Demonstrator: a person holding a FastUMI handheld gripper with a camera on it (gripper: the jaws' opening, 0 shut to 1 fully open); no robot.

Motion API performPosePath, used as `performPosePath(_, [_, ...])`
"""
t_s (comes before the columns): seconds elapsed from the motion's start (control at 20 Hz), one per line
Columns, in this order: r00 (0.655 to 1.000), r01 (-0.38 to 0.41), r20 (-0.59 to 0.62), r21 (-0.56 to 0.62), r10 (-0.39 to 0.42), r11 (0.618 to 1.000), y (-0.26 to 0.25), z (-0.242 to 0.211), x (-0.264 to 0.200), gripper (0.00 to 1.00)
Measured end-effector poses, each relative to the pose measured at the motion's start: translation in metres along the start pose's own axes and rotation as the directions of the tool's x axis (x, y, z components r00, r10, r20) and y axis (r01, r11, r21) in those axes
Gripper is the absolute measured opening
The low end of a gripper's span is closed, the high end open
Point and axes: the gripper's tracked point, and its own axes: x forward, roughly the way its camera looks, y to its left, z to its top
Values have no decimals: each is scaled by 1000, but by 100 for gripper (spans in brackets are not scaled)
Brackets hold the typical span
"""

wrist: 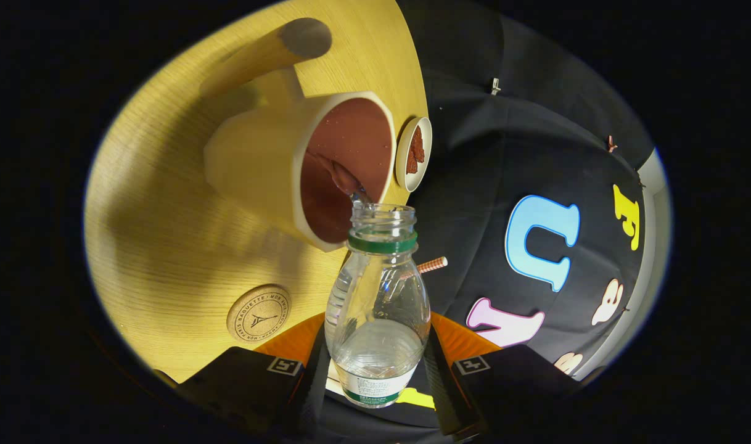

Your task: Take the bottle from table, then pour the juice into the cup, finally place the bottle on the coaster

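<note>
One bottle: a clear plastic bottle [377,308] with a green neck ring and no cap sits clamped between the two fingers of the hand-held gripper [378,376], tipped so its open mouth meets the rim of the cup.
Hand-held gripper: both fingers press on the bottle's lower body, one on each side; a small square marker shows on each finger.
Juice: clear liquid lies in the bottle's lower part, and a thin stream [348,182] leaves the mouth into the cup.
Cup: a cream, angular cup [258,160] with a reddish-brown inside stands on the tabletop just beyond the bottle's mouth; its handle points away from the gripper.
Coaster: a round cork coaster [259,313] lies bare on the tabletop, beside the gripper's fingers and well apart from the cup.
Writing: the coaster bears a ring of printed letters around a small tower emblem, too small to read with certainty; the bottle's white label with green band carries fine print that cannot be read.
Small dish: a cream dish [412,154] holding something reddish-brown sits just beside the cup, at the tabletop's edge.
Straw: a red-and-white striped straw [431,265] shows behind the bottle's shoulder.
Tabletop: light wood grain [160,246], with the cup's shadow across it.
</note>
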Motion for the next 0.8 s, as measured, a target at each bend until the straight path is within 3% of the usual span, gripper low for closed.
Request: performPosePath(0.8, [1000,20,21,-117,-18,993,-12,4,1,74])
